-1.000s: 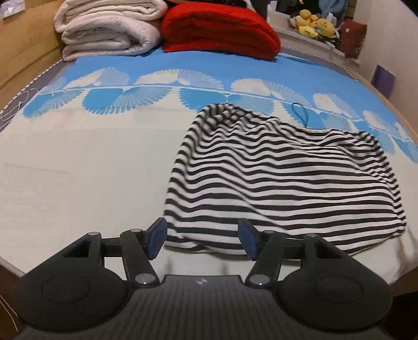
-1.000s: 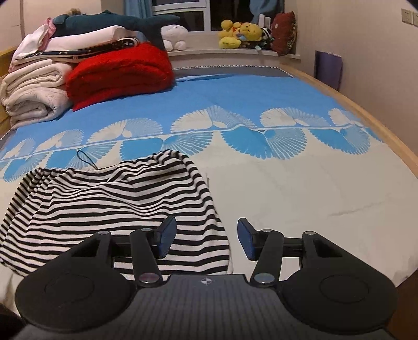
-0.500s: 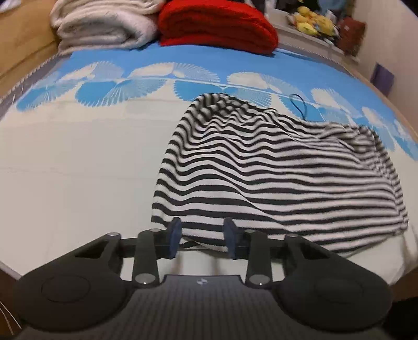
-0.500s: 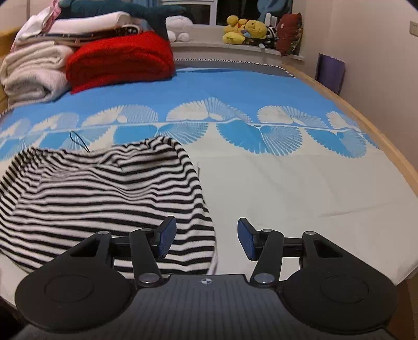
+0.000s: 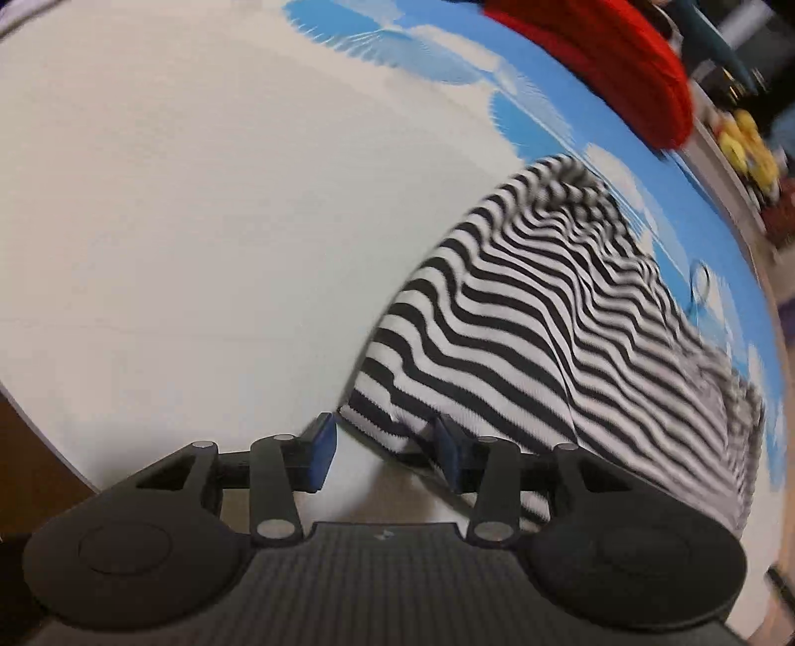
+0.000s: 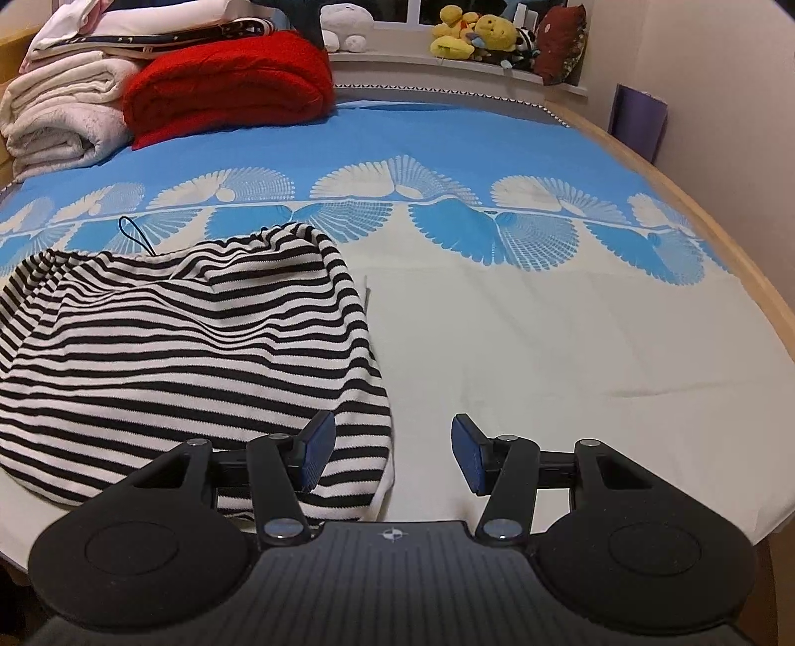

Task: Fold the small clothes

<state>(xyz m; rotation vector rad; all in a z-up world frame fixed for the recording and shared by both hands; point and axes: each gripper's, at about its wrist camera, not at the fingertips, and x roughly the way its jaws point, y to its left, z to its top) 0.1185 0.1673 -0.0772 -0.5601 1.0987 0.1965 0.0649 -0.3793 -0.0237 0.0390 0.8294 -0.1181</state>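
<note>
A black-and-white striped garment (image 5: pixel 546 318) lies flat on the bed sheet (image 5: pixel 174 223). My left gripper (image 5: pixel 385 454) is tilted down at the garment's near left corner. Its jaws are opening, and the corner's hem lies between them with a gap beside the left pad (image 5: pixel 323 449). In the right wrist view the same garment (image 6: pixel 174 348) fills the left half. My right gripper (image 6: pixel 392 457) hovers open over its near right corner. The left pad (image 6: pixel 318 454) is above the stripes and the right pad (image 6: pixel 467 459) is above bare sheet.
A folded red blanket (image 6: pixel 223 84) and white blankets (image 6: pixel 59 114) are stacked at the head of the bed. Plush toys (image 6: pixel 472 35) sit on the sill behind. A black cord loop (image 6: pixel 131 231) lies by the garment's far edge. The wooden bed rim (image 6: pixel 720 238) curves along the right.
My left gripper dropped toward the garment's near left corner and rolled, tilting its view; its jaws narrowed, then widened again. The right gripper sank slightly toward the near right corner, jaws unchanged.
</note>
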